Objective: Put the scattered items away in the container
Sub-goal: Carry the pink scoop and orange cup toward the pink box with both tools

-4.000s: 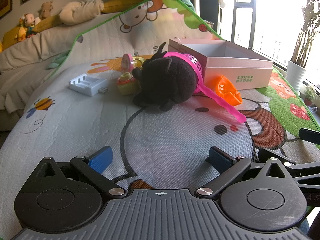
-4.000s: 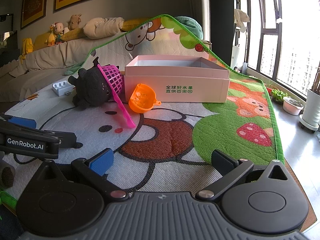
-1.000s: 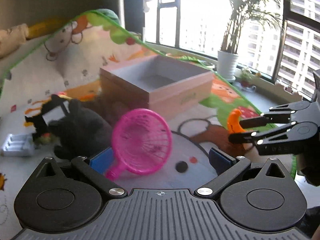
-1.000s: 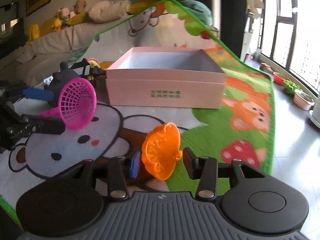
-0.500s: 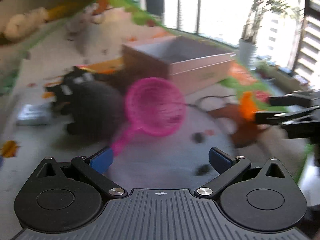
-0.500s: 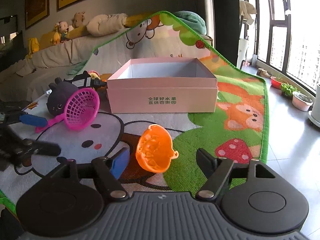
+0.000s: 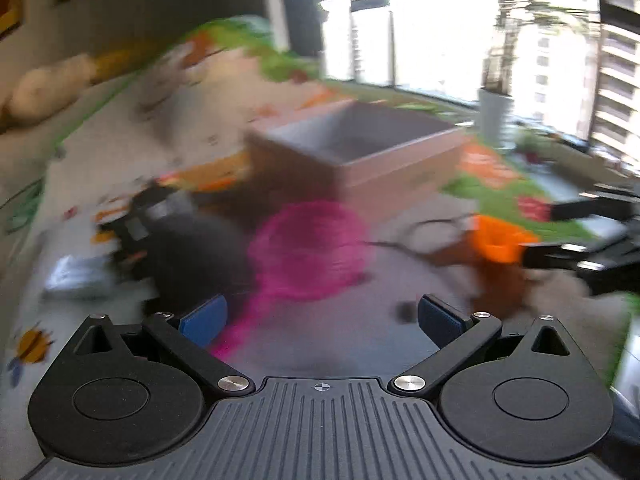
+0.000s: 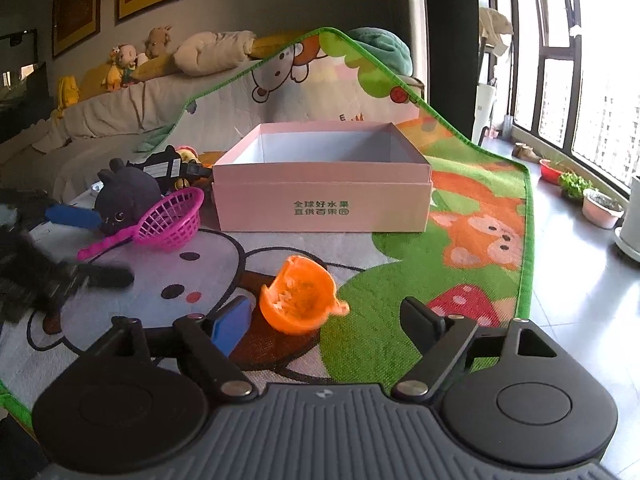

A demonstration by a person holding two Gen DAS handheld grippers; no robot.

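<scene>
The orange cup (image 8: 298,300) lies on its side on the cartoon mat, just ahead of my right gripper (image 8: 326,322). Its jaws are opening and neither pad touches the cup. The pink box (image 8: 320,196) stands open behind it. A pink net scoop (image 8: 172,220) rests on the mat against a black plush (image 8: 128,196). My left gripper (image 8: 92,246) is open, with the scoop's handle lying between its fingers. The left wrist view is blurred: scoop (image 7: 308,252), cup (image 7: 498,244), box (image 7: 360,152), left gripper (image 7: 320,318) with its pads wide apart.
A black adapter (image 8: 164,166) and a yellow toy sit behind the plush, and a white tray (image 7: 76,276) lies left of it. The mat's green edge (image 8: 526,240) borders bare floor with plant pots (image 8: 602,208). A sofa with soft toys stands behind.
The right jaws have widened and the orange cup has dropped out of them onto the mat. The pink scoop has gone from upright in the air to resting on the mat. The left view swung.
</scene>
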